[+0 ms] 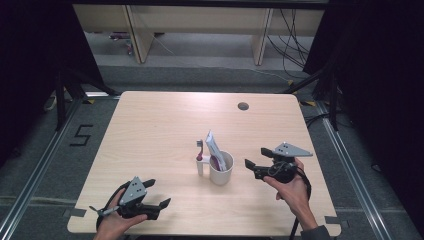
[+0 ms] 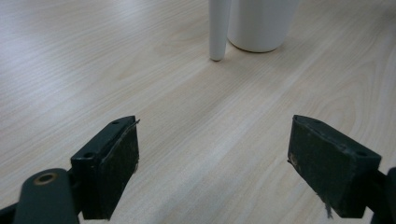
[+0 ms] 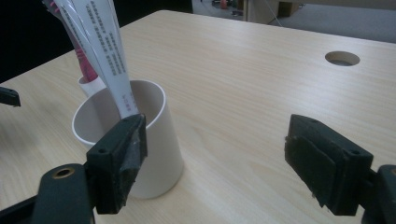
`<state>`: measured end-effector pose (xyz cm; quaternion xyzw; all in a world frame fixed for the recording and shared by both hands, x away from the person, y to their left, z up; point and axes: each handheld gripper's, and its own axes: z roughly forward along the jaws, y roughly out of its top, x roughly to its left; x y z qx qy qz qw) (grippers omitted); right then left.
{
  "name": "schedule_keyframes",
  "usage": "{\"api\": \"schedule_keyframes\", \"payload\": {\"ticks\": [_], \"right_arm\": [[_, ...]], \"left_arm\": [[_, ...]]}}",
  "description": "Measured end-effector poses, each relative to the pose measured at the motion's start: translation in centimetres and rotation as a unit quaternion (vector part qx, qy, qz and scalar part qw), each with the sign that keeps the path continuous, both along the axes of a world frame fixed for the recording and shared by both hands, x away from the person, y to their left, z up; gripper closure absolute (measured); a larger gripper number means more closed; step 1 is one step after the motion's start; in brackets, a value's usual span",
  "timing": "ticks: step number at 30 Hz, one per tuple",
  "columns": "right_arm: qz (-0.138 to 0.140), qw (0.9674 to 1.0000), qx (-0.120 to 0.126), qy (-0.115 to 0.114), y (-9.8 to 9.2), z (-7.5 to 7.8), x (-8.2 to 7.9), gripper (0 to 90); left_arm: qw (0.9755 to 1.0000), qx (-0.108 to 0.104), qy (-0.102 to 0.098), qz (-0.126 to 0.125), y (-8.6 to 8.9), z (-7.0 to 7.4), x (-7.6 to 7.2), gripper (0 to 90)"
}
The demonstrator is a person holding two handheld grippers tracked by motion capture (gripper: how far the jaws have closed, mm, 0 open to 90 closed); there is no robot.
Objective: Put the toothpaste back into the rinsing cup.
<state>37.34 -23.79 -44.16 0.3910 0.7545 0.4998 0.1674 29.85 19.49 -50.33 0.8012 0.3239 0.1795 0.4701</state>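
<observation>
— Cup position? Contents?
— White cup (image 1: 221,169) near mid-counter (image 1: 150,130). Toothpaste tube (image 1: 214,146) upright inside, print too small to read. Toothbrush (image 1: 199,159) touching cup's left side, its head cut off in the left gripper view.
— Grippers?
— Left gripper (image 1: 154,192) well left of cup, fingers (image 2: 109,167) wide, empty. Right gripper (image 1: 256,157) just right of cup, fingers (image 3: 119,161) wide, empty.

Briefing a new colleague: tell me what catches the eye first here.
A white cup stands mid-table holding a white toothpaste tube, with a toothbrush in the holder at its side. An open hand-held tool flanks it on each side: the left tool near the front edge, the right tool close beside the cup.
</observation>
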Motion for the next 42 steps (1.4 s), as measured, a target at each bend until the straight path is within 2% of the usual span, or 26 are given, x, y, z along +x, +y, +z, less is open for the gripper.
{"api": "schedule_keyframes", "payload": {"ticks": [1,2,3,4,5,8,10,11,13,14,15,18,19,20,21,22,28,29,33,34,35,36,37,39,40,42], "right_arm": [[-0.009,0.9998,0.011,0.017,0.1,0.0,-0.3,21.4],[-0.004,1.0,-0.004,-0.003,-0.2,-0.2,-0.1,21.2],[-0.007,0.9999,0.005,0.01,-0.2,-0.3,-0.3,21.0],[-0.007,1.0,-0.001,0.0,-0.4,-0.4,-0.3,20.9],[-0.009,0.9998,0.003,0.015,-0.3,-0.5,-0.5,20.7],[-0.013,0.9999,0.002,0.008,-0.6,-0.8,-0.7,20.1],[-0.01,0.9997,0.005,0.021,-0.7,-0.8,-0.9,20.0],[-0.011,0.9999,0.001,0.01,-0.8,-1.0,-0.9,19.8],[-0.014,0.9995,0.006,0.026,-0.8,-1.1,-1.2,19.7],[-0.012,0.9999,-0.009,0.003,-1.0,-1.3,-1.0,19.6],[-0.013,0.9997,0.0,0.019,-0.9,-1.3,-1.3,19.6],[-0.01,0.9998,-0.004,0.014,-1.1,-1.5,-1.5,19.3],[-0.013,0.9996,0.0,0.025,-1.1,-1.5,-1.7,19.2],[-0.009,0.9998,-0.008,0.015,-1.2,-1.6,-1.6,19.2],[-0.013,0.9995,0.003,0.027,-1.1,-1.7,-1.8,19.0],[-0.011,0.9998,-0.009,0.015,-1.3,-1.7,-1.7,18.9],[-0.015,0.9997,-0.009,0.017,-1.6,-2.1,-2.1,18.5],[-0.013,0.9998,-0.016,0.008,-1.7,-2.2,-2.1,18.5],[-0.02,0.9993,-0.019,0.023,-1.8,-2.5,-2.5,18.4],[-0.015,0.9995,-0.025,0.014,-1.9,-2.5,-2.5,18.4],[-0.018,0.9995,-0.014,0.019,-1.8,-2.7,-2.7,18.3],[-0.019,0.9992,-0.02,0.029,-1.9,-2.8,-2.9,18.3],[-0.013,0.9993,-0.032,0.017,-2.1,-2.9,-2.9,18.2],[-0.019,0.9988,-0.032,0.032,-2.1,-3.1,-3.3,18.1],[-0.004,0.9993,-0.03,0.021,-2.1,-3.3,-3.2,18.1],[-0.014,0.9987,-0.038,0.029,-2.2,-3.4,-3.7,17.8]], "left_arm": [[1.0,-0.001,-0.001,-0.002,0.0,0.0,0.0,16.1],[1.0,-0.002,-0.001,0.0,0.1,0.0,0.0,16.1],[1.0,-0.004,-0.001,0.001,0.1,0.0,0.0,16.1],[1.0,0.001,-0.001,0.0,0.1,0.0,0.0,16.0],[1.0,0.0,-0.001,0.001,0.2,0.0,0.1,16.1],[1.0,-0.002,0.0,0.004,0.1,0.0,0.1,16.0],[1.0,0.002,-0.001,0.002,0.1,0.0,0.1,16.1],[1.0,-0.002,0.0,0.004,0.1,0.0,0.1,16.0],[1.0,-0.005,-0.002,0.002,0.1,-0.1,0.1,16.0],[1.0,-0.005,-0.001,0.003,0.0,-0.1,0.1,16.1],[1.0,-0.001,-0.002,0.002,0.1,-0.1,0.1,16.1],[1.0,0.005,-0.003,0.002,0.2,0.0,0.1,16.0],[1.0,-0.001,-0.002,0.003,0.1,0.0,0.1,16.0],[1.0,0.0,-0.002,0.004,0.1,0.0,0.1,16.1],[1.0,-0.003,-0.003,0.004,0.1,-0.1,0.1,16.1],[1.0,-0.003,-0.003,0.003,0.1,-0.1,0.1,16.0],[1.0,0.001,-0.002,0.004,0.1,-0.1,0.0,16.1],[1.0,-0.002,-0.003,0.002,0.1,-0.2,0.0,16.0],[1.0,0.0,-0.001,0.006,0.2,-0.1,0.0,16.1],[1.0,0.0,-0.001,0.006,0.2,-0.1,0.0,16.0],[1.0,-0.001,-0.002,0.005,0.2,-0.1,0.0,16.0],[1.0,-0.003,-0.004,0.004,0.2,-0.1,0.1,16.0],[1.0,-0.002,-0.005,0.003,0.2,-0.1,0.1,16.0],[1.0,-0.001,-0.004,0.002,0.2,-0.2,0.0,16.0],[1.0,0.001,-0.001,0.003,0.2,-0.2,0.0,16.1],[1.0,0.004,0.0,0.004,0.2,-0.2,-0.1,16.0]]}}
